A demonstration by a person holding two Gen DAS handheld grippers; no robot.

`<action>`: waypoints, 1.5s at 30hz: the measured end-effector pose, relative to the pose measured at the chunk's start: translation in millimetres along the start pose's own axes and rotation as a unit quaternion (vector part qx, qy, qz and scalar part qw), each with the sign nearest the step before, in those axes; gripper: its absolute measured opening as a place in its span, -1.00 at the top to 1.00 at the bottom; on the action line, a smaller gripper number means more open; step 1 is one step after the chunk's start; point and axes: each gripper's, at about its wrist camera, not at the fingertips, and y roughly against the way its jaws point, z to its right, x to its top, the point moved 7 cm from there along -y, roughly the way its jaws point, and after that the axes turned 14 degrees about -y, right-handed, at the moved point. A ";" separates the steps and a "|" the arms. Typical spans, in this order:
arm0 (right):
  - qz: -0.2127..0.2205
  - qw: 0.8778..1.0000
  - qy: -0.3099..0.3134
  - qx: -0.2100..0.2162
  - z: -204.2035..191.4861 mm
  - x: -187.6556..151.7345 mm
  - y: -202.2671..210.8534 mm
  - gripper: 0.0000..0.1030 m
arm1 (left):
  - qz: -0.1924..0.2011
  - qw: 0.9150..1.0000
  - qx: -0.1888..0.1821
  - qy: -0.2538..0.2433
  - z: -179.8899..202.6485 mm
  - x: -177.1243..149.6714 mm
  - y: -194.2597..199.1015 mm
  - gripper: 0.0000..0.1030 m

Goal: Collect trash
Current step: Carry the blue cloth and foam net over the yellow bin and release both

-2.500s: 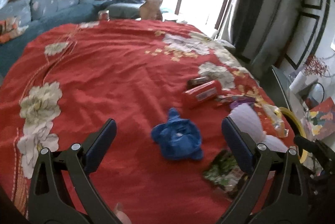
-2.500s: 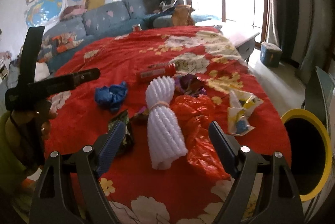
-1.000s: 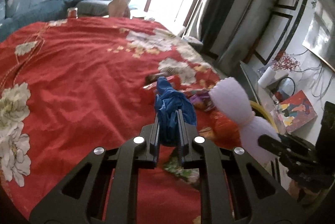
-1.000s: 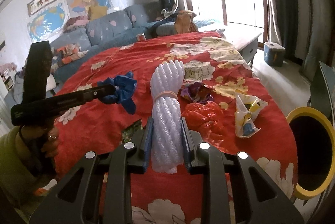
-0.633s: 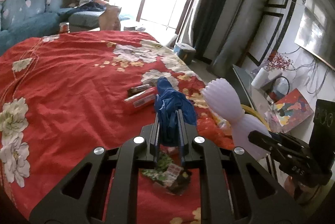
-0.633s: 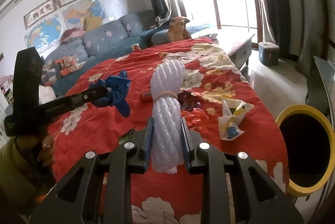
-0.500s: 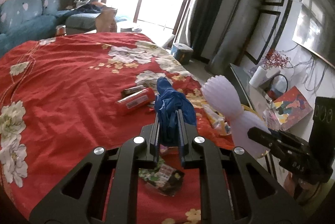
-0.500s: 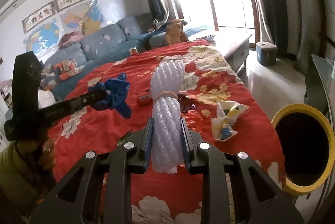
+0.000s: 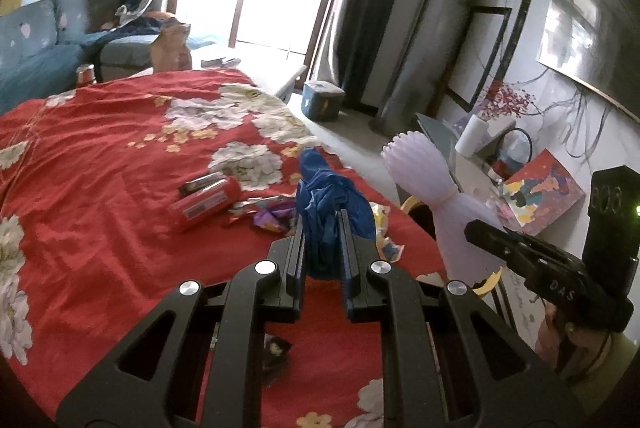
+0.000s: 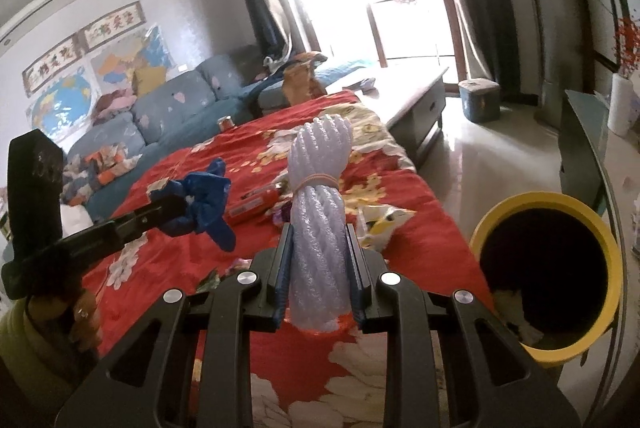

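My left gripper (image 9: 322,228) is shut on a crumpled blue rag (image 9: 328,200), lifted above the red flowered tablecloth (image 9: 100,196). The right wrist view shows that rag (image 10: 206,194) hanging at the left gripper's tip. My right gripper (image 10: 319,248) is shut on a pale foam-net bundle (image 10: 318,212) tied with a rubber band, held upright above the cloth. The same bundle (image 9: 432,184) appears in the left wrist view, to the right. A yellow-rimmed bin (image 10: 548,272) stands at the table's right edge, dark inside.
On the cloth lie a red packet (image 9: 204,202), a purple wrapper (image 9: 272,218), a yellow-white wrapper (image 10: 380,222) and a dark wrapper (image 9: 276,352). A blue sofa (image 10: 168,108) is behind, a glass stand (image 10: 580,148) to the right. A person's hand (image 10: 76,316) holds the left tool.
Both grippers closed on their items, lifted them off the cloth and have carried them rightward toward the table's right edge; the yellow bin looms larger in the right wrist view.
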 end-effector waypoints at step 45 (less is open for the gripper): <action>0.079 0.972 -0.170 -0.142 204.9 31.7 45.8 0.54 | -0.050 0.984 -0.130 -0.109 172.4 28.9 -113.5 0.83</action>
